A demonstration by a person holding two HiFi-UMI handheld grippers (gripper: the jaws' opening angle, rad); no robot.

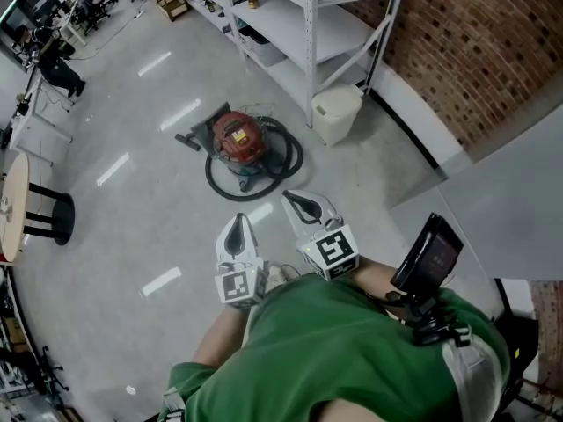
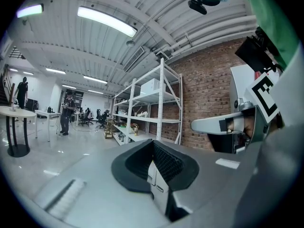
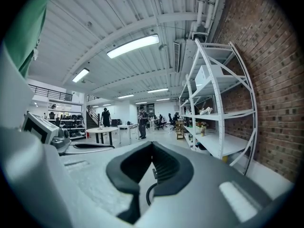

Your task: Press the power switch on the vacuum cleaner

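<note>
A red canister vacuum cleaner point(image 1: 237, 139) stands on the grey floor with its black hose point(image 1: 286, 161) coiled round it and a floor nozzle point(image 1: 189, 139) at its left. No switch can be made out from here. Both grippers are held close to the person's chest, well short of the vacuum. The left gripper point(image 1: 237, 221) and the right gripper point(image 1: 291, 198) point toward it, tips meeting, nothing held. In the left gripper view the left gripper point(image 2: 153, 142) is shut. The right gripper view shows the right gripper point(image 3: 152, 144) shut too, with a black curve, perhaps the hose point(image 3: 147, 194), low in its gap.
A white bin point(image 1: 336, 112) stands right of the vacuum, at the foot of a white shelving rack point(image 1: 308, 25) along a brick wall point(image 1: 475, 51). A round table point(image 1: 12, 205) and black stool point(image 1: 53, 216) are at the left. People point(image 3: 141, 121) stand far off.
</note>
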